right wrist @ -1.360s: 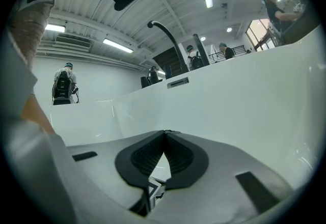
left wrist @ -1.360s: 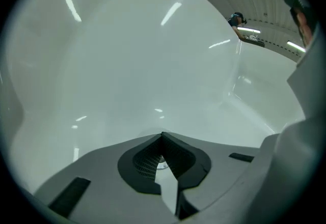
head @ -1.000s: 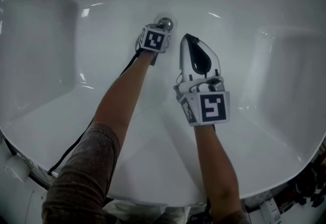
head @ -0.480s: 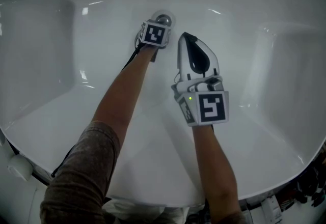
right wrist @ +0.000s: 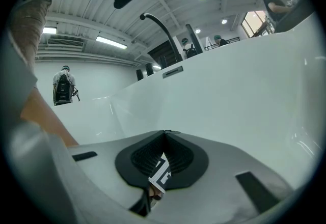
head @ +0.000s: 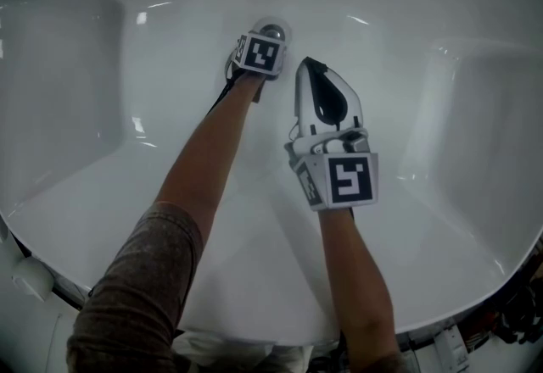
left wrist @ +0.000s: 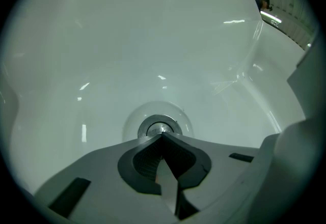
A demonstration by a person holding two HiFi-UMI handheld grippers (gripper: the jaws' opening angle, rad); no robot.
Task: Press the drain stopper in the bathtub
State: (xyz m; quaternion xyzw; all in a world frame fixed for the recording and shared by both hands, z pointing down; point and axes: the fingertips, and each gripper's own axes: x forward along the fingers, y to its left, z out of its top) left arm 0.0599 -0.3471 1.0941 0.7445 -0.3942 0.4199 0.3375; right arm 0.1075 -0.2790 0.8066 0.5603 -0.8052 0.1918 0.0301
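You are at the pressing step itself. Your left gripper [left wrist: 162,136] is down at the floor of the white glossy bathtub [head: 407,15], with its jaws brought fully together so the two tips make one blunt point, and nothing is held between them. That point sits right over the near edge of the round chrome drain stopper [left wrist: 160,127], which lies in its shallow round recess [left wrist: 131,118] at the lowest part of the tub floor. In the head view the stopper peeps out just beyond the left gripper's marker cube [head: 259,55]. Whether the tips already bear on the metal or hang just above it, neither view settles.

Your right gripper [head: 308,64] has no part in this. It hovers above the tub floor, just beside your left gripper and nearer to you, its jaws closed tip to tip on nothing and aimed up at the far tub wall.

By my reading, the press is either just starting or about to. The next move calls for a short, straight push down through the closed tips. Since they seem to meet the stopper near its rim and not its middle, you would do well to nudge them forward onto the centre of the cap first. An off-centre push on polished chrome could skid off into the recess, or tilt the cap without clicking it. Keep the right gripper clear where it is
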